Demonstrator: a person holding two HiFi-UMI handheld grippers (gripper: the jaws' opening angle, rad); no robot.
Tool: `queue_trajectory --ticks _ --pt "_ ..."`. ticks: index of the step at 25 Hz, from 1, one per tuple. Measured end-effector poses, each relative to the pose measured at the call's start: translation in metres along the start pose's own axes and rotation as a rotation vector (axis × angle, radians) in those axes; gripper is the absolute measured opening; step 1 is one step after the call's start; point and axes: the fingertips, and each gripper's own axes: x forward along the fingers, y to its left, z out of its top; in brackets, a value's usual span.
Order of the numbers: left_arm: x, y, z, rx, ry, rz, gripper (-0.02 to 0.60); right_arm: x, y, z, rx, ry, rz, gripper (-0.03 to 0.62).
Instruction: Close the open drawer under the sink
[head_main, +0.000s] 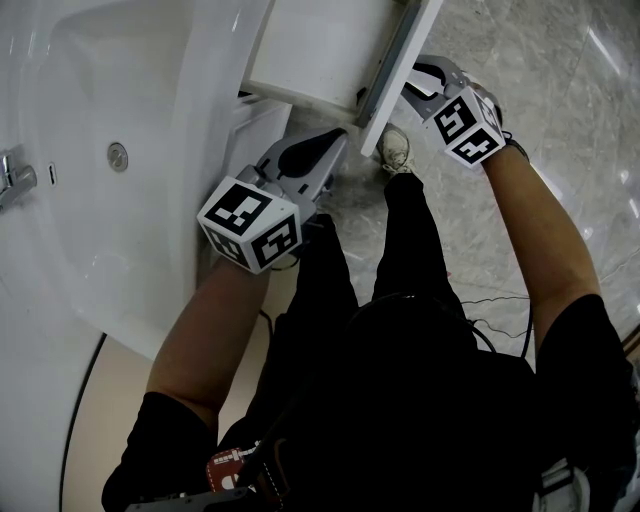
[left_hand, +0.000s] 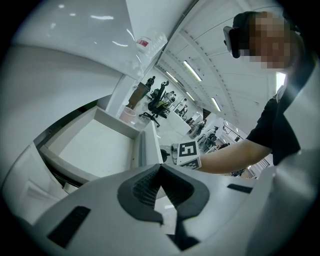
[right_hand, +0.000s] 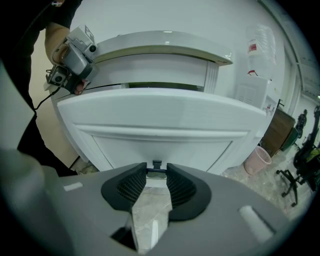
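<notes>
Drawer (head_main: 310, 50): far end cut off at top edge.
Sink (head_main: 70, 230): left side cut off.
Handle (right_hand: 157, 166): ends hidden behind right gripper (right_hand: 156, 171).
Distant dark shapes (left_hand: 160, 97): too small to identify.

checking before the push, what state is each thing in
drawer, open, empty
handle, between the right claw's tips
right claw, open around the handle
left claw, shut, empty
sink, empty

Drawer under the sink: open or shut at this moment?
Open. The drawer juts out past the sink, its white interior exposed in the head view.
</notes>
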Motion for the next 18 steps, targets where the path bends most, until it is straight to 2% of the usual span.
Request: queue_trajectory --ticks 18 --pt "-0.022 0.002 -0.001 -0.007 -0.025 0.014 -0.003 0.021 0.001 0.022 0.006 -0.019 0.004 0.124"
